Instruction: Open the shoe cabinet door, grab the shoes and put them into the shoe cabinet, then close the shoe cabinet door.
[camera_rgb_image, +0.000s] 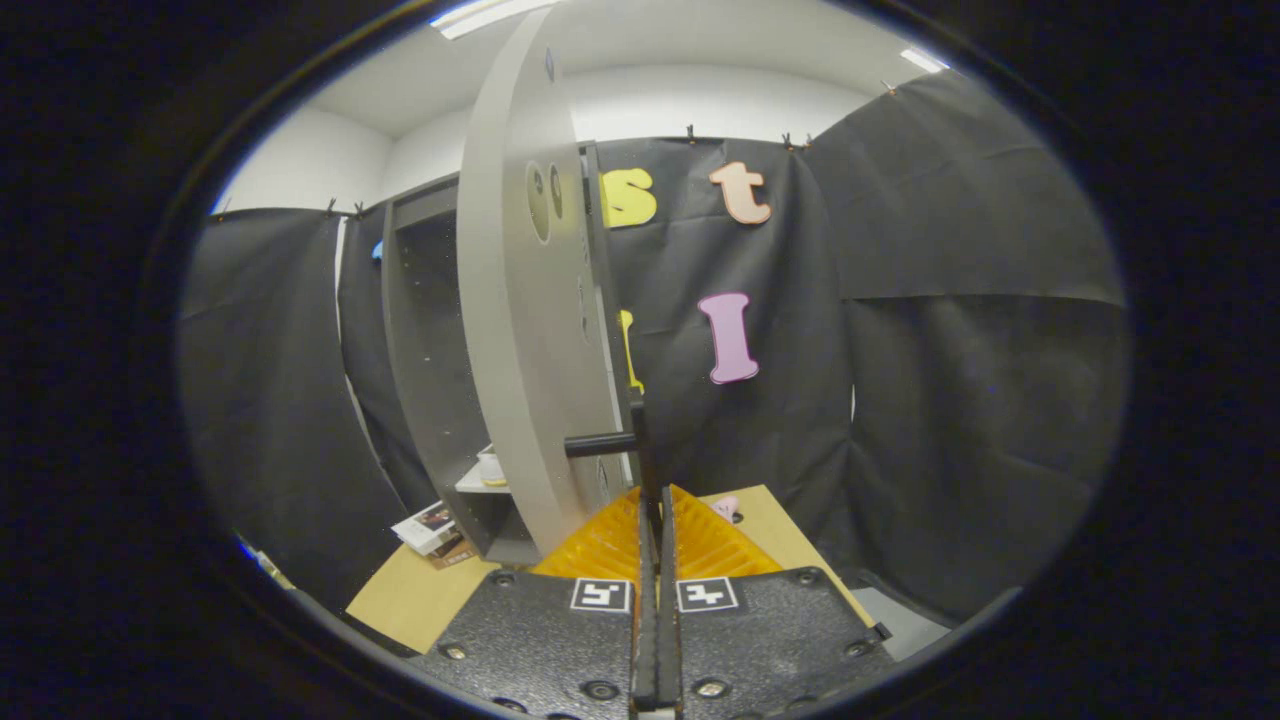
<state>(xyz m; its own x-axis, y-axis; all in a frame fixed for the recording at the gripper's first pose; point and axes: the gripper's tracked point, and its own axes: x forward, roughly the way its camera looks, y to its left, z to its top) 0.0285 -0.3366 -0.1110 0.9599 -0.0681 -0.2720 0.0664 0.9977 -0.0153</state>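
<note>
Cabinet (440, 400) stands on the table (410, 600), grey, with its door (510, 330) swung out toward the gripper (655, 520) so the door's edge faces the camera. From the gripper view, a dark handle (598, 445) juts from the door low down, and a thin dark bar runs upright from it between the fingers. The fingers (610, 545) are drawn tightly together with almost no gap, apparently pinching that bar, though the exact contact is hard to make out. Behind the door the cabinet's inside is dark; a shelf (480, 487) shows low down with a pale rounded thing (490, 465) on it, half hidden by the door, too cut off to name. Papers or booklets (432, 528) lie on the table just beside the cabinet's foot. A small pink thing (727, 507) peeks out beyond the fingers, mostly covered by them.
</note>
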